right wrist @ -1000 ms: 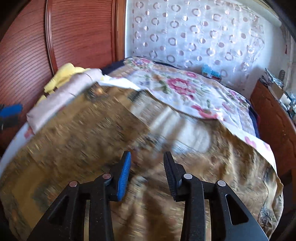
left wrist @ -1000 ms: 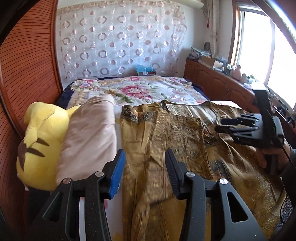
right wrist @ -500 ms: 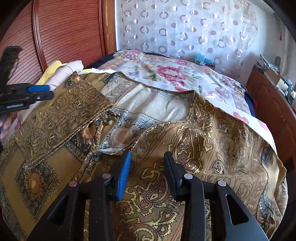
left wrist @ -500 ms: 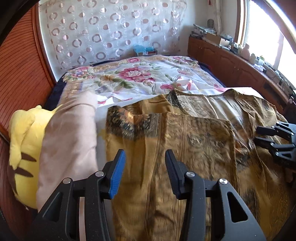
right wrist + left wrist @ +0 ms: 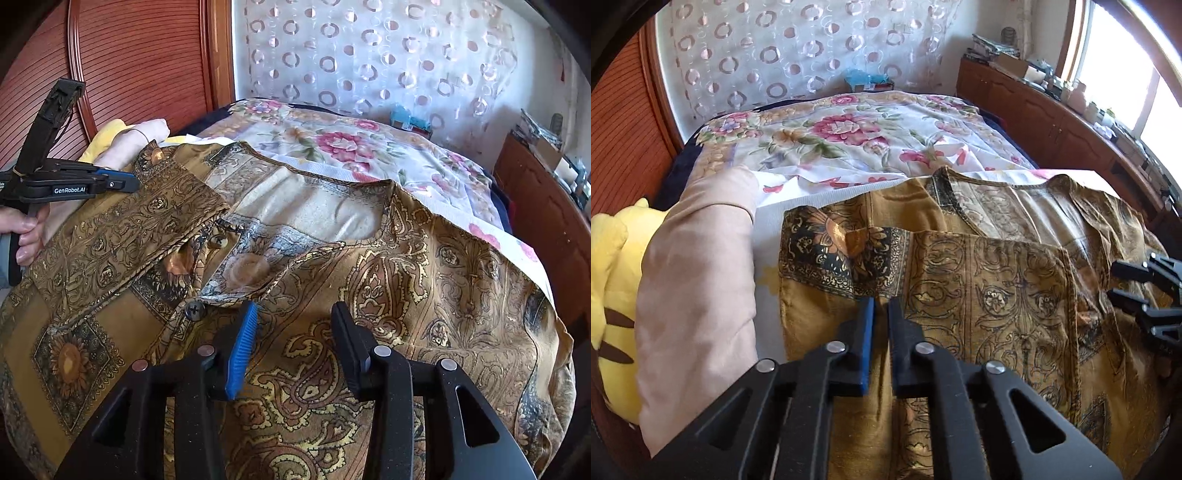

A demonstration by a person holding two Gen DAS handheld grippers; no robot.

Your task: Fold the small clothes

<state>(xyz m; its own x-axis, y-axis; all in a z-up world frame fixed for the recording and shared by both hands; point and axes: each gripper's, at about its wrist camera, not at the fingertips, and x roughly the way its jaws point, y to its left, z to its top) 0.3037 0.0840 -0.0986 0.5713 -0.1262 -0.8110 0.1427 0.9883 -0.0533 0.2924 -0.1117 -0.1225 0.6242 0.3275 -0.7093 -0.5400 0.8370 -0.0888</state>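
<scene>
A golden paisley shirt [image 5: 1008, 295] [image 5: 406, 266] lies spread front-up on the bed, its neckline toward the far side. One sleeve [image 5: 842, 254] [image 5: 140, 221] is folded across the chest. My left gripper [image 5: 881, 306] [image 5: 135, 183] is shut, with its tips pinching the sleeve at the dark patterned cuff. My right gripper [image 5: 293, 314] [image 5: 1123, 280] hovers low over the shirt front just below the buttoned placket. Its jaws are opening, with only flat cloth beneath them and nothing pressed between the pads.
A pink folded cloth [image 5: 694, 280] and a yellow plush toy [image 5: 613, 295] lie left of the shirt. Beyond it stretches the floral bedsheet [image 5: 849, 136]. A wooden cabinet [image 5: 1052, 122] runs along the right side under the window. A hand [image 5: 29, 229] holds the left gripper's handle.
My left gripper has moved in toward the sleeve cuff and its jaws have gone from wide apart to shut on the cloth. My right gripper's jaws have spread a little.
</scene>
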